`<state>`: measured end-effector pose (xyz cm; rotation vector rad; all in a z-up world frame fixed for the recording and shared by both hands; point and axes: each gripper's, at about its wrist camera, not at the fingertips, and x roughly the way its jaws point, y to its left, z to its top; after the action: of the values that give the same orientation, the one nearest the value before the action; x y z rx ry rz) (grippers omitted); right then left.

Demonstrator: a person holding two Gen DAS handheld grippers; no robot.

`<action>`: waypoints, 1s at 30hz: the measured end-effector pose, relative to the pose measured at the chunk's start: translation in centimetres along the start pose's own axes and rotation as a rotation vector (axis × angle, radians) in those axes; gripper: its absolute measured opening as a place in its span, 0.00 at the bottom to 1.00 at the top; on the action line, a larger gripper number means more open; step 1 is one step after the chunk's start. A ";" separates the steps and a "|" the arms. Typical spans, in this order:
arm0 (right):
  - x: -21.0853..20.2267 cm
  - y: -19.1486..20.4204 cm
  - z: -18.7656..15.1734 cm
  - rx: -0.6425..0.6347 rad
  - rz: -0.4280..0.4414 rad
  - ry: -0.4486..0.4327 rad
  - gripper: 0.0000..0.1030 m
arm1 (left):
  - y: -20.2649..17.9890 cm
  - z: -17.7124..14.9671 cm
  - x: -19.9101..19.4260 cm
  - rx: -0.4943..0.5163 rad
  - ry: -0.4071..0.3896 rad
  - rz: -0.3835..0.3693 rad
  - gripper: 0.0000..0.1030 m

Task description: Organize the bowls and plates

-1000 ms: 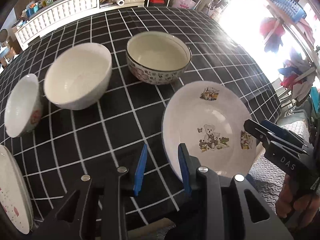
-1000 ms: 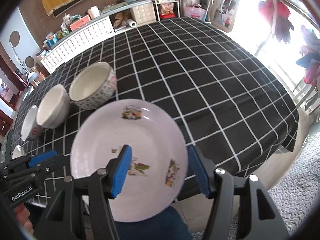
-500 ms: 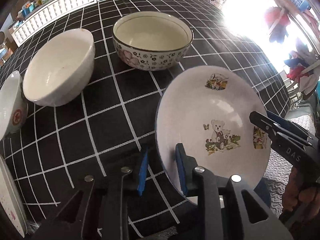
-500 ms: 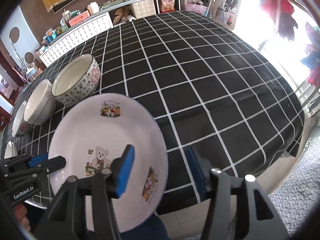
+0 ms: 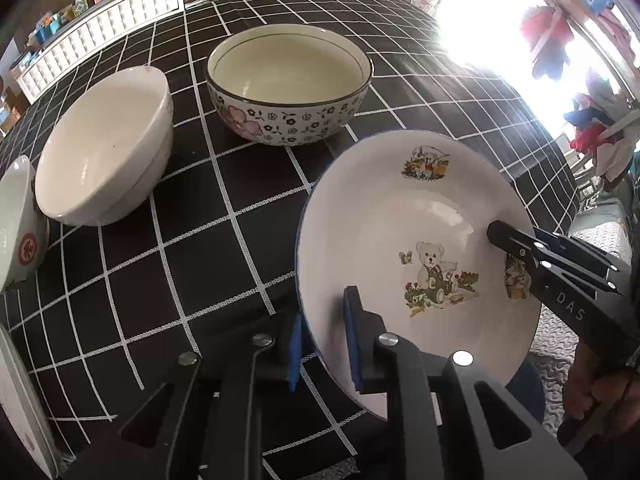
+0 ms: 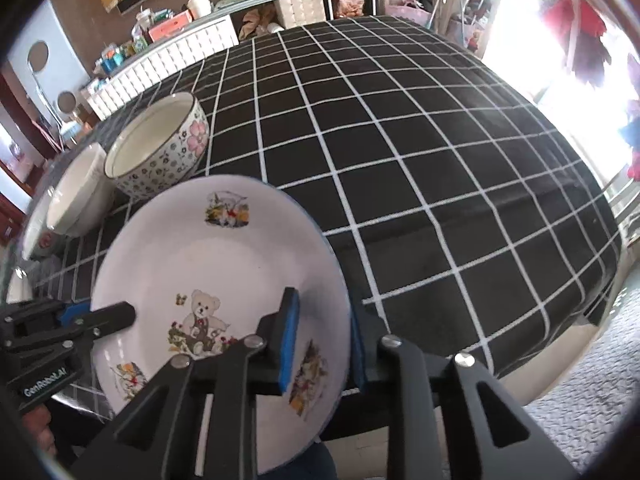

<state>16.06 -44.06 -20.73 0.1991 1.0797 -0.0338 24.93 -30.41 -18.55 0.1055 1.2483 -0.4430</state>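
Teddy-bear plate (image 5: 416, 248) sits at the near edge of the checked table (image 6: 400, 152), overhanging it. Left gripper (image 5: 322, 344) and right gripper (image 6: 324, 344) each straddle its rim, jaws just closing; pads look pressed on it, contact partly hidden. Floral bowl (image 5: 288, 84) just behind.

The right gripper (image 6: 322, 344) straddled the teddy-bear plate's (image 6: 224, 264) right rim — its jaws had just been closing — while the left gripper (image 6: 86, 318) reached its opposite edge.
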 end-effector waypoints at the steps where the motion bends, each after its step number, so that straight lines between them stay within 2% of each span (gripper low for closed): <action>1: -0.1 -0.1 0.0 0.013 0.010 0.003 0.27 | 0.0 0.0 0.0 0.001 0.000 -0.001 0.16; 8: -0.6 1.2 -0.5 0.005 0.041 0.015 0.27 | 1.2 -0.9 -0.5 -0.010 0.002 0.002 0.16; 16: -1.5 4.3 -0.4 -0.042 0.048 0.001 0.27 | 3.3 -2.4 -3.3 0.005 -0.030 0.027 0.16; 30: -2.9 11.4 -0.3 -0.130 0.103 -0.017 0.27 | 10.3 -7.1 -9.1 -0.117 -0.083 0.050 0.16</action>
<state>15.89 -32.99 -16.68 0.1370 1.0499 0.1263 20.28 -16.36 -14.06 0.0185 1.1844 -0.3277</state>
